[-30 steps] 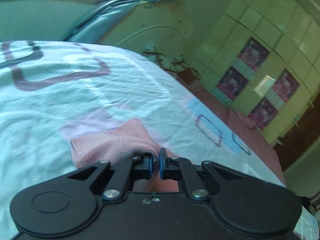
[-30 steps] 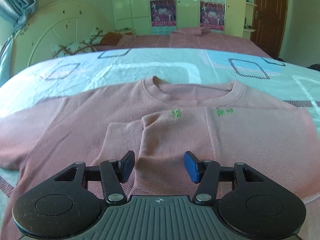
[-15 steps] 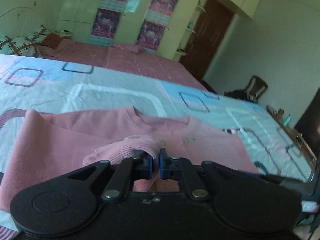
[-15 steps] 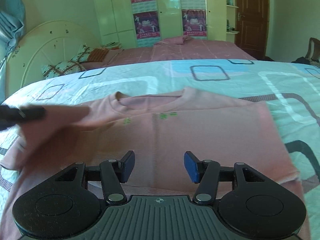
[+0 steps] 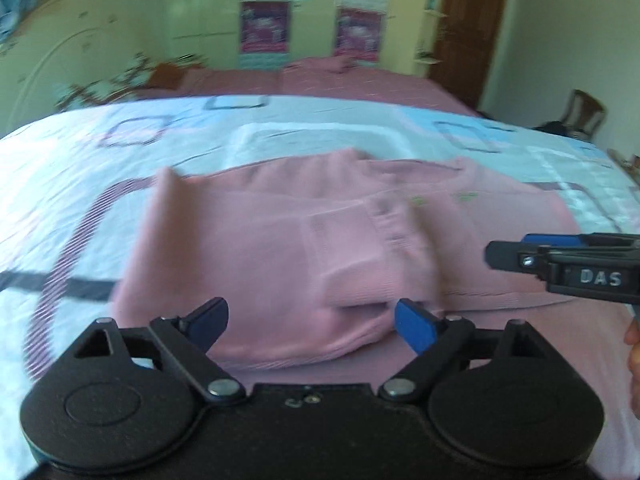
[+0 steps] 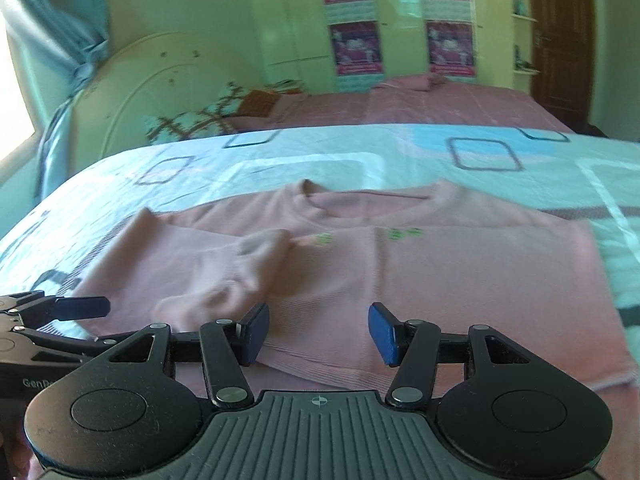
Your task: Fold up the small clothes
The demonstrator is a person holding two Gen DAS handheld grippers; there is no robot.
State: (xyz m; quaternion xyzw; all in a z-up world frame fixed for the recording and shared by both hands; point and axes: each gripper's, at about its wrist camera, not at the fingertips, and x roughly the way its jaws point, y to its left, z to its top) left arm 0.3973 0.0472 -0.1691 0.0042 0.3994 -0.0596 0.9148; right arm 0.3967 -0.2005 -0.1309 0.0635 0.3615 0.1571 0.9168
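1. Left wrist view: the left gripper (image 5: 311, 320) hangs over the near edge of a pink sweater (image 5: 280, 232) that lies on a patterned bedspread (image 5: 60, 168). Its jaws are opening and already stand wide; the folded-over sleeve (image 5: 360, 280) lies below and between the blue pads (image 5: 414, 324), which do not press on it. This view alone shows the right gripper (image 5: 520, 250) from the side, reaching in from the right edge above the sweater, a fingertip (image 5: 632, 336) of the person beside it, and a chair (image 5: 582, 110) near the dark door.

2. Right wrist view: the right gripper (image 6: 318, 332) hovers with its jaws parted and nothing between them, above the sweater's (image 6: 440, 272) hem. Only here do the whole neckline (image 6: 368, 200), the green marks on the chest and the flat right side show clearly. The sleeve (image 6: 248, 264) lies crumpled across the chest, and the left gripper (image 6: 80, 322) enters from the left edge, jaws apart. A blue curtain (image 6: 60, 20) and rounded headboard (image 6: 160, 92) show behind.
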